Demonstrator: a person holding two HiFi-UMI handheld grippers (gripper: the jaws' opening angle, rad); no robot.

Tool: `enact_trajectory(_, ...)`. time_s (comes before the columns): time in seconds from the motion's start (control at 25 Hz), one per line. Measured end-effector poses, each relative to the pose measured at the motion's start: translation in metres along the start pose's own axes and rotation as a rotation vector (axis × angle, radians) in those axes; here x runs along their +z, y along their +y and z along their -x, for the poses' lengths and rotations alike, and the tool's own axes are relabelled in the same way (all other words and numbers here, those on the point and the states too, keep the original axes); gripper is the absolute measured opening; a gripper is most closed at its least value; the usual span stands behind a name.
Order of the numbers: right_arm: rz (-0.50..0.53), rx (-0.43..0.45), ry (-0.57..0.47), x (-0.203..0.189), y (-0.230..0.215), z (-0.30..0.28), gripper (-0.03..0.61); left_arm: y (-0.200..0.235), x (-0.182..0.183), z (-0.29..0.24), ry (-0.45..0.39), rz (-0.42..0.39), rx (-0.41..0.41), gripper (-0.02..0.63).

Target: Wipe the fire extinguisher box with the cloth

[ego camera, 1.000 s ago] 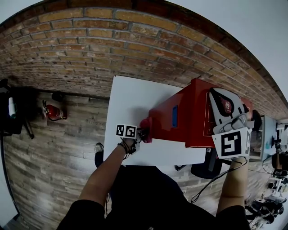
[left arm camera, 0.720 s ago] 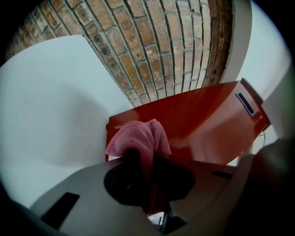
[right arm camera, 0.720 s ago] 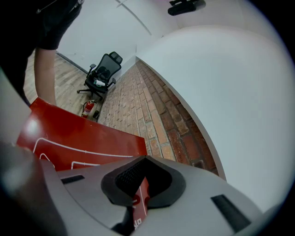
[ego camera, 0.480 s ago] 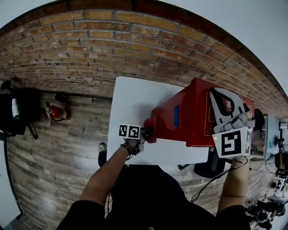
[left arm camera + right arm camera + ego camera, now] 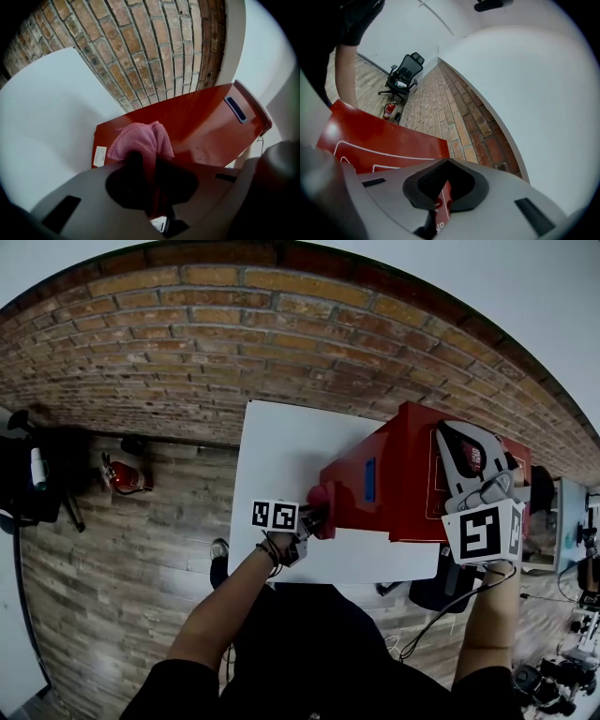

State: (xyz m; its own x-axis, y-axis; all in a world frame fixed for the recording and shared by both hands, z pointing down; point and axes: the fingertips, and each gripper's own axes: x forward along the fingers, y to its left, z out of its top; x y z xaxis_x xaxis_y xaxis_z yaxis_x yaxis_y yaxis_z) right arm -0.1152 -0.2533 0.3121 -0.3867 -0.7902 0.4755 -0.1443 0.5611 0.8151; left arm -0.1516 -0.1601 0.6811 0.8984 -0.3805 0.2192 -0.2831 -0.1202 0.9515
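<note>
1. Left gripper [image 5: 314, 517]: the jaws are clamped on a pink cloth [image 5: 140, 140]. The pads are buried in its folds, and the cloth's lower part is hidden behind the gripper body.
2. The cloth is bunched against the left side face of the red fire extinguisher box [image 5: 403, 484], near its lower corner. From the head view, the contact patch cannot be made out.
3. The box stands on a white table [image 5: 281, 446] against a brick wall [image 5: 234, 334].
4. Right gripper [image 5: 466, 451]: it lies over the box's upper face and covers part of it. In the right gripper view, its jaws are closed on a thin red edge of the box. White print there is too cropped to read.
5. A white label [image 5: 99, 156] on the box corner is illegible.
</note>
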Motion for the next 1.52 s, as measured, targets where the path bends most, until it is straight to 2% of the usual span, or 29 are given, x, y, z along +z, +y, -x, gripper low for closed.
enact_trajectory(0.28, 0.005, 0.007, -0.011, 0.002, 0.003, 0.001, 0.018, -0.02, 0.004, 0.005, -0.011, 0.002, -0.002, 0.075)
enact_trajectory(1.52, -0.002, 0.002, -0.004, 0.004, 0.003, 0.002, 0.018, -0.135, 0.023, 0.032, -0.062, 0.02, -0.167, 0.075)
